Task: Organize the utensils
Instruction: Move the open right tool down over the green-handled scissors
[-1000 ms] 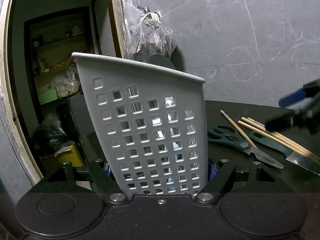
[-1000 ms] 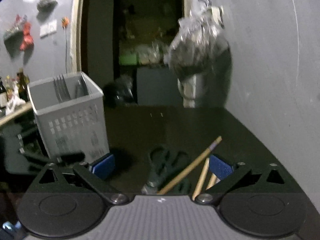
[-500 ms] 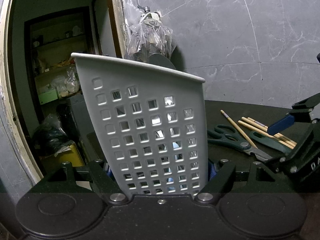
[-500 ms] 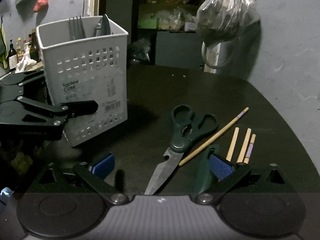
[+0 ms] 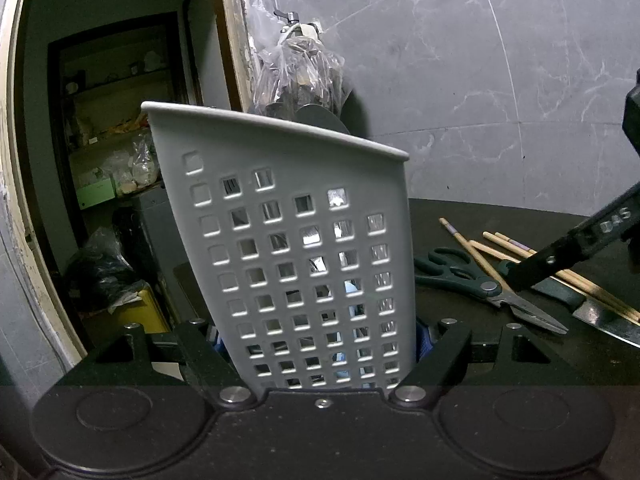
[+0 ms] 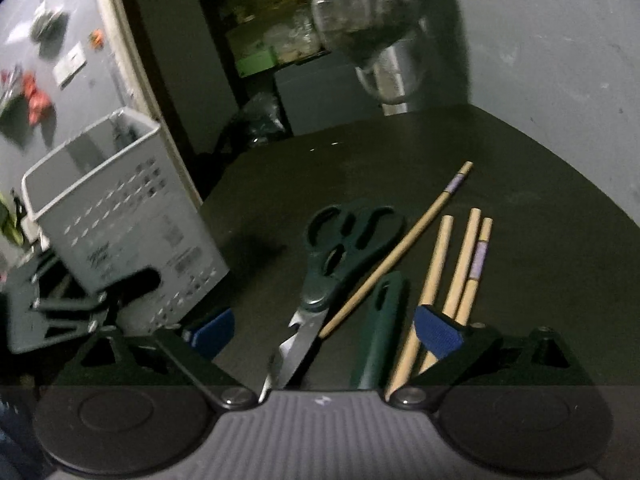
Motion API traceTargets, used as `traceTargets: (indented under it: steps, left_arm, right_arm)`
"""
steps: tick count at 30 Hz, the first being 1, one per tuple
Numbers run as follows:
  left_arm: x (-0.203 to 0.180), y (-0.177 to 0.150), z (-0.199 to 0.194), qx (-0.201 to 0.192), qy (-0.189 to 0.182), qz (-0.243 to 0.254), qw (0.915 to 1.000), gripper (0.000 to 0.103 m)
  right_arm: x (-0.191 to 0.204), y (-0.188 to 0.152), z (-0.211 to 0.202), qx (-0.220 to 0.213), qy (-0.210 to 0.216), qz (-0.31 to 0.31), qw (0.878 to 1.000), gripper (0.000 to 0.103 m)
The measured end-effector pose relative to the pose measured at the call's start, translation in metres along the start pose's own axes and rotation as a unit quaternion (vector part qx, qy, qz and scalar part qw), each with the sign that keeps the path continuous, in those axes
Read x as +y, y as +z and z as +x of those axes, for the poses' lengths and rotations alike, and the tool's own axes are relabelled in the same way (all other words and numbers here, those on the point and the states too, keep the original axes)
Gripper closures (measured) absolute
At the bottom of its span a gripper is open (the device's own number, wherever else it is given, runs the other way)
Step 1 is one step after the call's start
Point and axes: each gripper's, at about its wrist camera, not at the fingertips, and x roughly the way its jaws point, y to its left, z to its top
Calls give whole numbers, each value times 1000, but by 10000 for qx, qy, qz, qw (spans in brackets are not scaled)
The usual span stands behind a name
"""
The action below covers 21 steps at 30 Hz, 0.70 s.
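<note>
Up close in the left wrist view, the left gripper is clamped on the grey basket, its black fingers pressing the perforated walls from both sides at the near bottom, so the basket fills the middle of the picture and leans a little to the left; metal utensils glint through its square holes, though which ones I cannot tell. To the right, on the dark table, lie green-handled scissors, several chopsticks just beyond them, and a knife whose blade runs off to the near right. A black finger of the right gripper reaches in from the right above the knife handle and chopsticks. A clear plastic bag hangs on the far marbled wall behind the basket. Seen from the right wrist, the right gripper stands open with blue pads well apart; its jaws have just been closing a little, and the scissors, the green knife handle and one long chopstick lie between them, none of them pinched. Three more chopsticks lie side by side by the right pad. At far left the basket stands tilted, with the left gripper holding it low down; this part is blurred. The bag hangs at the far top, also blurred
</note>
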Motion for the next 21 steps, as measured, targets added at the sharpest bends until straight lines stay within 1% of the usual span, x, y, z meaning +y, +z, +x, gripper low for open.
traceTargets:
  steps: [1,3,4,7,11,12,13,14,16,19,21]
  left_arm:
    - [0,0,-1,2,1,2,10000,23]
    - [0,0,0,5,1,7,10000,23]
    - [0,0,0,4,1,8,10000,23]
    - [-1,0,2,15,10,21,10000,23]
    - [0,0,1,21,11,27,10000,23]
    - [0,0,2,19,12,27,10000,23]
    - [0,0,1,19,12,26,10000,23]
    - [0,0,1,21,13,26,10000,23]
    - [0,0,1,22,11,29,10000,23]
    - [0,0,1,25,11,30,10000,23]
    - [0,0,1,24,11,26,10000,23]
  right_arm:
    - [-3,1,1,29,-1,64,10000,22]
    - [-9,2,2,-16,-10,178,9998,31]
    - [-11,2,2,-50,-9,221,9997,33]
    - [-11,2,1,-133,-60,191,9997,36]
    - [-6,0,-3,-252,-79,18,9997,36]
    - [-4,0,-4,-245,-73,-42,9997,39]
    - [-2,-1,-4,-215,-56,-94,9997,44]
    - [-1,-1,-4,-169,-43,-132,9998,48]
    - [0,-2,-5,-98,-100,-201,9997,58]
    - [-1,-3,-6,-36,-148,-236,9996,66]
    - [-2,-3,-4,57,-184,-254,9995,68]
